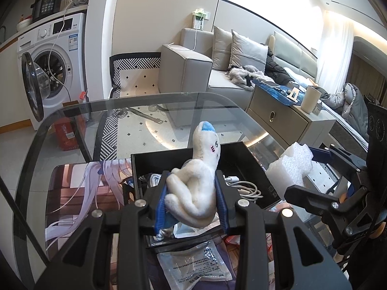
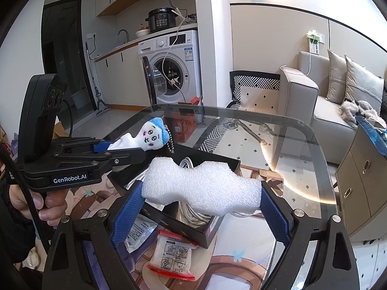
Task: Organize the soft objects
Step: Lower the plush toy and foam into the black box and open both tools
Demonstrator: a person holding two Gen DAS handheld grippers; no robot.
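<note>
My left gripper (image 1: 192, 193) is shut on a white plush toy (image 1: 196, 183) with a blue cap, held above the black box (image 1: 232, 154). The toy also shows in the right wrist view (image 2: 150, 137) with its bead chain hanging. My right gripper (image 2: 200, 193) is shut on a white foam block (image 2: 200, 188), held over the same black box (image 2: 212, 227). The foam also shows at the right of the left wrist view (image 1: 290, 166). White cables (image 1: 244, 188) lie inside the box.
The box sits on a glass table (image 2: 302, 169) over a printed mat (image 1: 77, 188). Sealed packets (image 2: 174, 253) lie in front of the box. A grey cabinet (image 1: 285, 118), a sofa (image 2: 321, 104) and a washing machine (image 2: 174, 65) stand beyond.
</note>
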